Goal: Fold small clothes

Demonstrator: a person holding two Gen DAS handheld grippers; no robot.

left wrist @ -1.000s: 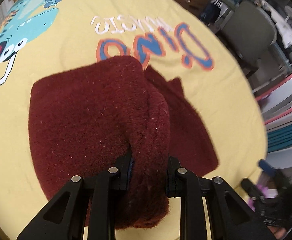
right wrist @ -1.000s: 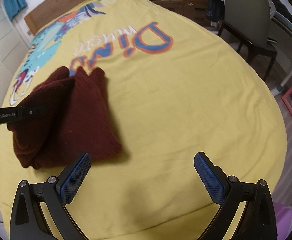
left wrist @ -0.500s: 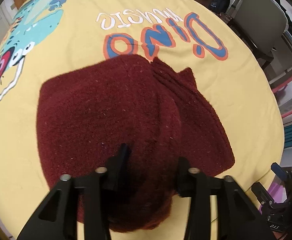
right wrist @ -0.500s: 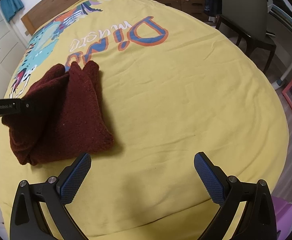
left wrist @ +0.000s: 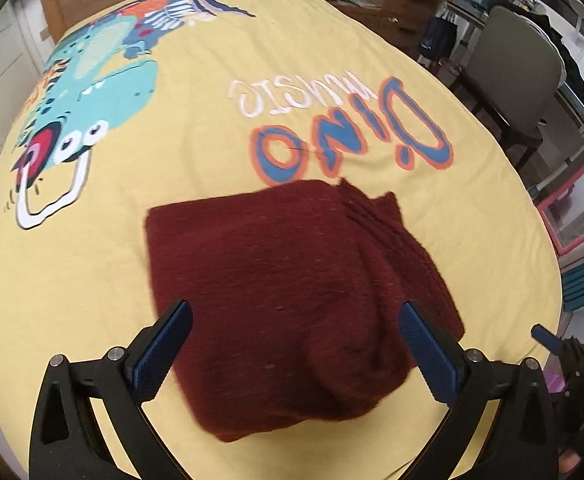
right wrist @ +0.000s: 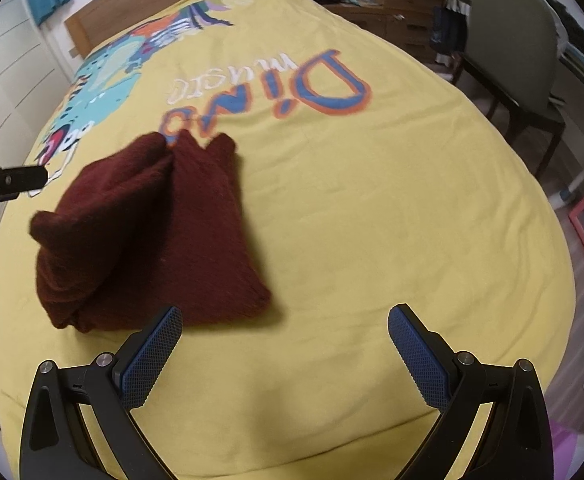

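Just below the "Dino" lettering (left wrist: 352,136) on the yellow bedspread (left wrist: 172,168) lies the folded maroon garment (left wrist: 292,300), free of both tools. Left gripper (left wrist: 296,344) above it, jaws just opened wide, pads clear of the cloth. Right gripper (right wrist: 284,356) spread apart, empty, beside the garment's near-right edge.

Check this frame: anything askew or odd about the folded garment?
The dark red knitted garment is folded unevenly: its left side bunches into a raised hump, and ribbed under-layers stick out at the right edge. Nothing looks damaged.

Left gripper (left wrist: 296,344) fingers just spread wide, nothing clamped; right gripper (right wrist: 284,344) agape
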